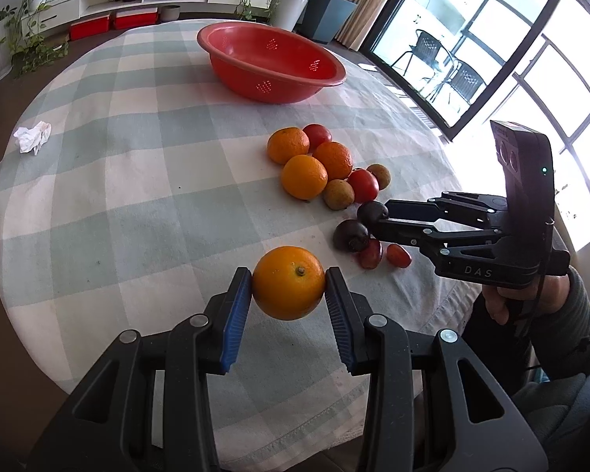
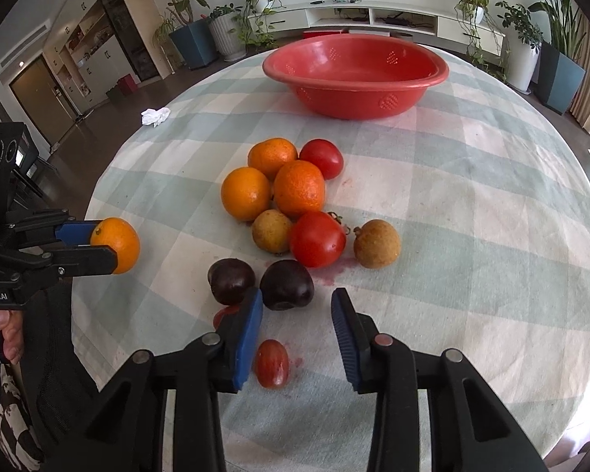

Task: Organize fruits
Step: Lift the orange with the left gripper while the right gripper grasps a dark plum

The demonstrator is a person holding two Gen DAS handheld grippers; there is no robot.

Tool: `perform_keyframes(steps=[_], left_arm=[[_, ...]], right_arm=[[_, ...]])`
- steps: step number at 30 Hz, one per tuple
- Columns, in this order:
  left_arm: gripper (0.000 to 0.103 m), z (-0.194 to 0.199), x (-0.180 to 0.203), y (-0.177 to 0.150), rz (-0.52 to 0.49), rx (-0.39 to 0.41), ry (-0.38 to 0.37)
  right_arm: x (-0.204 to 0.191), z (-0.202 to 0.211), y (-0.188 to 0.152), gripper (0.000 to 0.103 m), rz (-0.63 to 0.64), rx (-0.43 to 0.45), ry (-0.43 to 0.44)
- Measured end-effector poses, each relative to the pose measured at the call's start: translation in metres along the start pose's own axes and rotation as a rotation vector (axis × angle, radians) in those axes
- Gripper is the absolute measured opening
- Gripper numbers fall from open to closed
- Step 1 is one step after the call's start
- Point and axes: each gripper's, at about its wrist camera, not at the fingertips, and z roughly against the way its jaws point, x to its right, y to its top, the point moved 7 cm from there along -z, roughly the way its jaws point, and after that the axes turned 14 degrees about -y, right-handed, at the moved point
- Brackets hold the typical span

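Observation:
My left gripper (image 1: pixel 288 285) is shut on an orange (image 1: pixel 288 282) and holds it above the checked tablecloth; it also shows in the right wrist view (image 2: pixel 116 245). A red perforated basin (image 1: pixel 271 63) (image 2: pixel 354 74) stands empty at the far side. A pile of fruit lies mid-table: three oranges (image 2: pixel 298 188), two tomatoes (image 2: pixel 317 239), two brown round fruits (image 2: pixel 377 243), two dark plums (image 2: pixel 286 284) and two small red fruits (image 2: pixel 271 363). My right gripper (image 2: pixel 297 305) is open, its fingers either side of the near plum.
A crumpled white tissue (image 1: pixel 32 135) (image 2: pixel 155 115) lies at the table's left edge. The round table (image 2: pixel 491 216) has a green and white checked cloth with red juice stains near the plums. Plants, a low shelf and windows stand beyond it.

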Motion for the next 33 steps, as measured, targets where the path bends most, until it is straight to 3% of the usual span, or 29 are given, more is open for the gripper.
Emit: perform_keyframes(steps=[11,23,33], left_arm=[[0.036,-0.007,0.000,-0.001,0.004,-0.008,-0.005],[0.036,-0.011,0.001,0.001,0.007,-0.006,-0.008],[0.036,-0.007,0.004,0.021,0.002,0.029,-0.015]], right_arm=[[-0.008,-0.005,0.005,0.031,0.017,-0.019,0.037],[-0.004,0.004,0.004,0.030,-0.016,-0.005,0.079],[0.030,0.035,0.015,0.030,-0.116,0.058,0.117]])
